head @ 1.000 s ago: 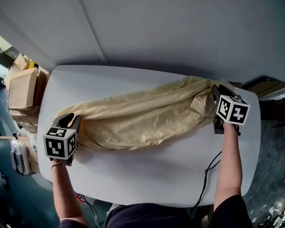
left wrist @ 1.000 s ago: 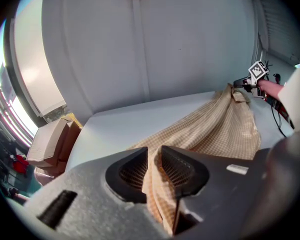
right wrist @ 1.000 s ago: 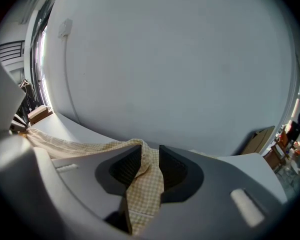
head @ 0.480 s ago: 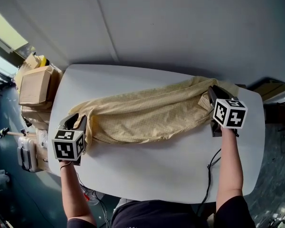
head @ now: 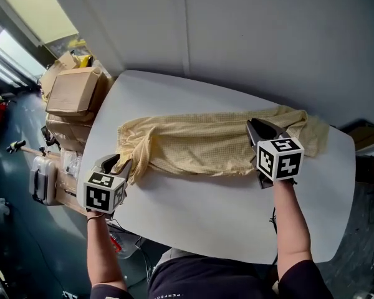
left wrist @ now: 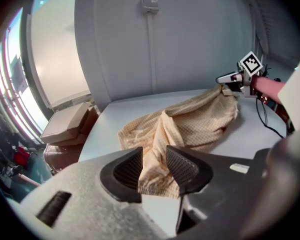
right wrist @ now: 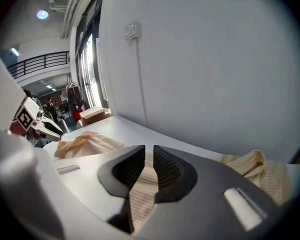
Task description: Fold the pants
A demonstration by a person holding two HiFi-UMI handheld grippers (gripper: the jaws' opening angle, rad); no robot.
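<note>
I'm pinching a fold of the yellow pants (head: 199, 143) near their right end with my right gripper (head: 257, 127), whose jaws have just been closing on the cloth. My left gripper (head: 119, 163) is sitting at the bunched left end, its jaws just easing apart with fabric lying loose between them. The pants are stretching across the white table (head: 224, 210).

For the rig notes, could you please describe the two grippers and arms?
Left gripper and right gripper: grey bodies, black ribbed jaws, each topped by a white cube with black square markers. A black cable trails by the right arm. Dark short sleeves. Left jaws have just been opening, right closing, yellow checked pants between both.
</note>
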